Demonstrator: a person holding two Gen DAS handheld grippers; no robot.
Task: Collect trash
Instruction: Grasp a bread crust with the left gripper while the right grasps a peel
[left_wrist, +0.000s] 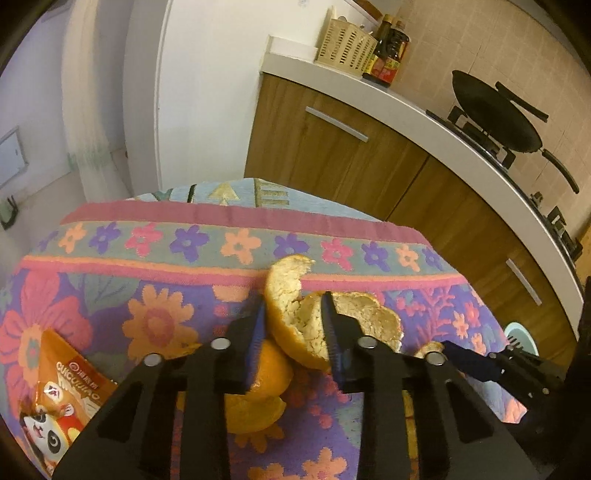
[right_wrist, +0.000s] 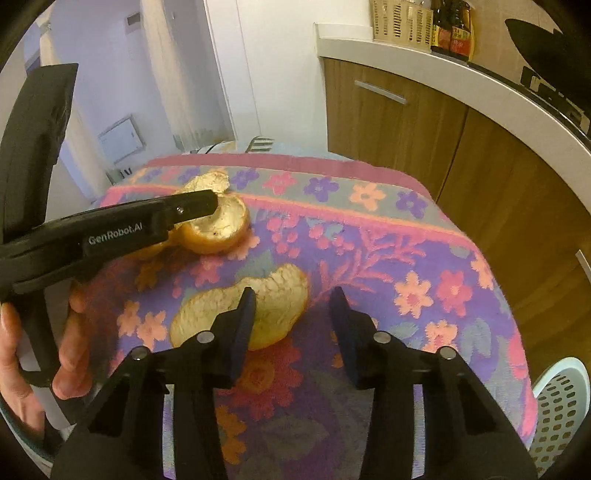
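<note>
A large curled orange peel (left_wrist: 295, 317) lies on the flowered tablecloth (left_wrist: 147, 258). My left gripper (left_wrist: 293, 304) has its fingers on either side of the peel's wall; whether they press it is unclear. The same peel (right_wrist: 221, 225) and the left gripper (right_wrist: 207, 201) show in the right wrist view. More peel (left_wrist: 258, 398) lies under the left gripper. An orange snack wrapper (left_wrist: 62, 387) lies at the lower left. My right gripper (right_wrist: 291, 299) is open, its left finger (right_wrist: 243, 317) over a second peel (right_wrist: 266, 306).
A pale blue perforated bin (right_wrist: 561, 402) stands beside the table's right edge. Wooden cabinets (left_wrist: 332, 147) and a white counter with a basket, bottles and a black pan (left_wrist: 495, 114) stand behind.
</note>
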